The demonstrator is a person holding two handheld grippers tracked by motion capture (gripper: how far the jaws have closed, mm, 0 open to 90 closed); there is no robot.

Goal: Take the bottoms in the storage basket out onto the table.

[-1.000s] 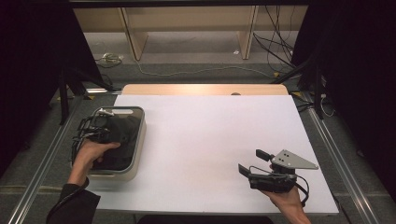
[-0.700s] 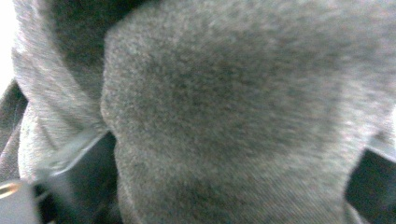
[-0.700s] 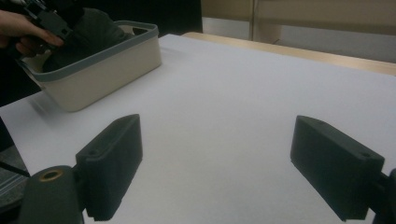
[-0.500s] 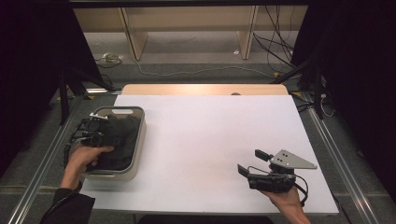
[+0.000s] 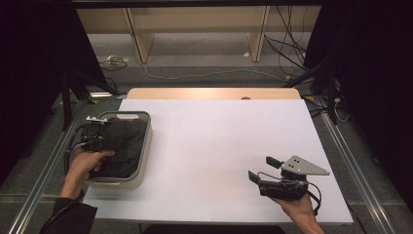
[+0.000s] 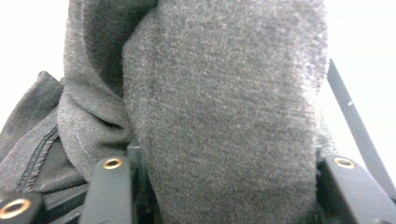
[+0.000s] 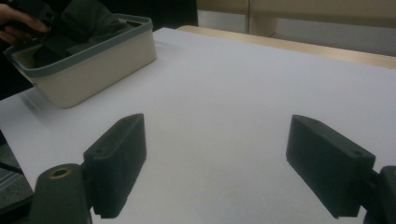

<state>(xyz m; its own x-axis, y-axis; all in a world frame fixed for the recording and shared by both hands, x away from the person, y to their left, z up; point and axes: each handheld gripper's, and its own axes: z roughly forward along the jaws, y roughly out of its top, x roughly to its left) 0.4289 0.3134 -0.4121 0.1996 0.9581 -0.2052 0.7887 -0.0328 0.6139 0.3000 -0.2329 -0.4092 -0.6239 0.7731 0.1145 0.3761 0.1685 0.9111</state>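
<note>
The left tongs (image 5: pixel 95 141), inside the cream plastic tub (image 5: pixel 142 161) at the near left of the white bench (image 5: pixel 214 141), have just been closing on a fold of dark grey woven cloth (image 6: pixel 224 116). The right tongs (image 5: pixel 263 170) wait wide open and empty at the near right. A shallow bite could let the cloth slip, or lifting might drag the tub; cables trail across the floor beyond.

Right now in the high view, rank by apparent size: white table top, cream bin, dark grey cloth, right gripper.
1. White table top
2. Cream plastic bin
3. Dark grey cloth in it
4. Right gripper, though nearer the camera
</note>
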